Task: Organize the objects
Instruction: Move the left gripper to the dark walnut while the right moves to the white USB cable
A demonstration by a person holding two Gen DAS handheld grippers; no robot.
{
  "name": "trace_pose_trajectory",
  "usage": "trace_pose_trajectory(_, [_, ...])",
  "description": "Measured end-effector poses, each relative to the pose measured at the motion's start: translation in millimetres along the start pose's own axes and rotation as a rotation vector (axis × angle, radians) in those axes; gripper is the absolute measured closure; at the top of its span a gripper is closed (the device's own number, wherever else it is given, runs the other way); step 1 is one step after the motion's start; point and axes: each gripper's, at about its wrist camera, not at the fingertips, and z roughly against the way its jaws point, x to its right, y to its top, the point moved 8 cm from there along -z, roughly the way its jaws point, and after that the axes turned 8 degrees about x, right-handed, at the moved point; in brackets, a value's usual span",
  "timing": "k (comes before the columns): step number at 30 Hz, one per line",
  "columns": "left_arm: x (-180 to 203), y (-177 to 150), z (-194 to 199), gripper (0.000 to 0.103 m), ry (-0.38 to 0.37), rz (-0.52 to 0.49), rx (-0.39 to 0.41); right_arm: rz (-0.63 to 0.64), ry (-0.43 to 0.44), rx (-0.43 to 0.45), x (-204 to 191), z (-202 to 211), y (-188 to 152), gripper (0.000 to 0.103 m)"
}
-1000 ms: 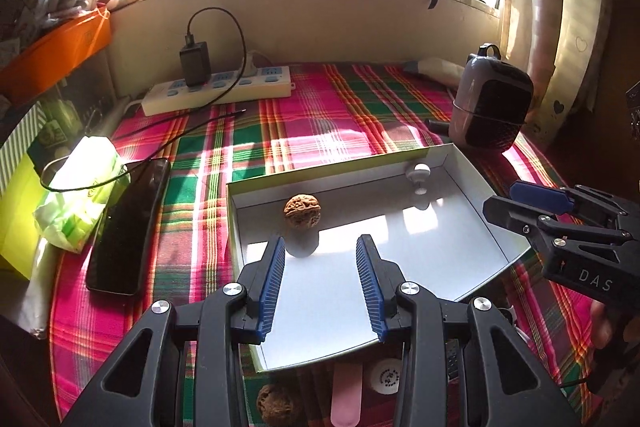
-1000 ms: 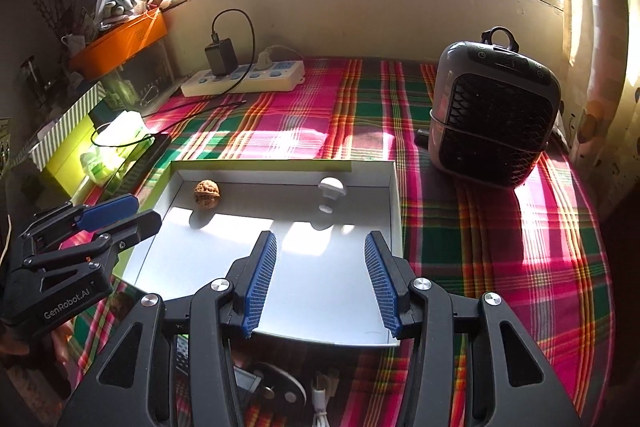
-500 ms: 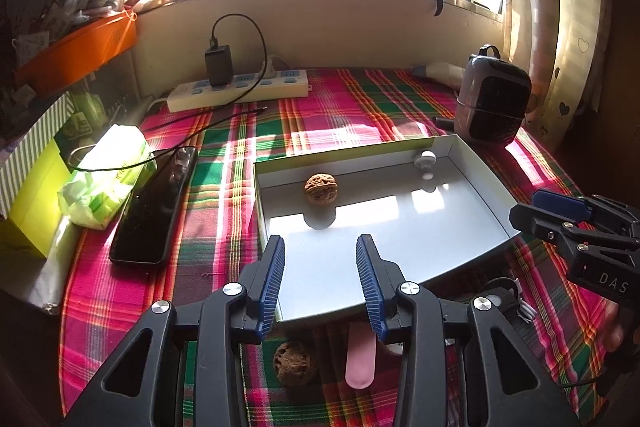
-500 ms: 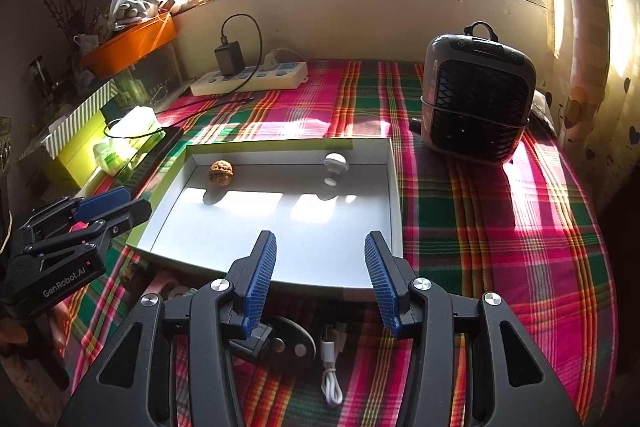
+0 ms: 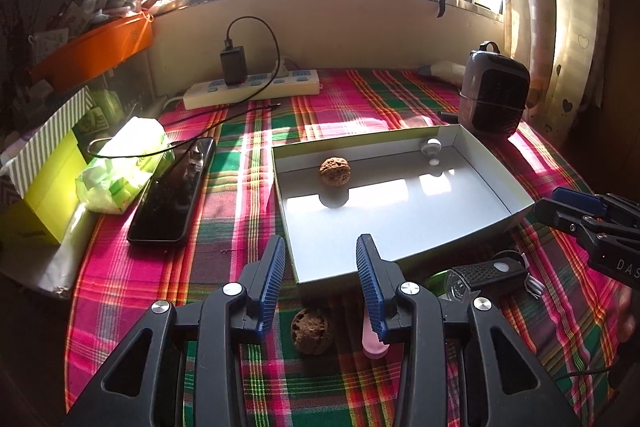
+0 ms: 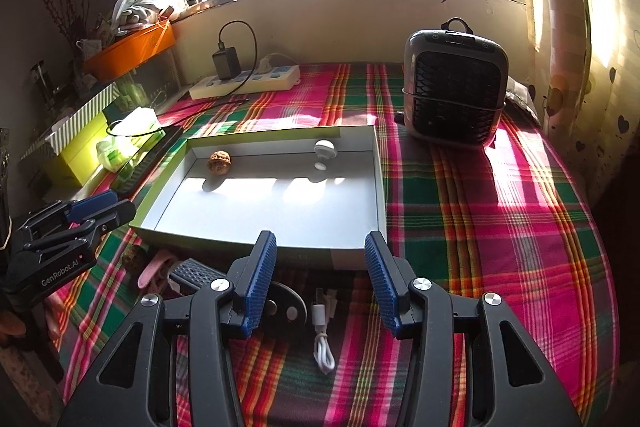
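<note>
The left gripper (image 5: 321,281) hangs over a plaid tablecloth (image 5: 248,187) with its blue-padded jaws apart and nothing between them. Past the fingertips sits a shallow grey tray (image 5: 496,187), holding a walnut (image 5: 334,169) near its far left corner and a small white knob (image 5: 432,148) by the far wall. In front of the tray, on the cloth, lie a second walnut (image 5: 311,331), a pink strip (image 5: 371,345) and a black perforated device (image 5: 482,273). A dark phone (image 5: 172,193) lies left of the tray, beside a green packet (image 5: 124,163). The right gripper (image 5: 576,209) enters from the right edge.
</note>
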Motion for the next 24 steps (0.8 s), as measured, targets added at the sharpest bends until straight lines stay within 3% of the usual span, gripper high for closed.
trace_pose_trajectory(8, [-6.2,-11.8,6.2,0.068,0.026,-0.016,0.015,0.002,-0.008,0.004,2.5,6.3,-12.7,0.055])
trace_pose_trajectory(24, [-34.3,-48.5,9.7,0.066,-0.035,0.074,-0.041,-0.040,-0.028,-0.037,18.6,6.4,-41.0,0.050])
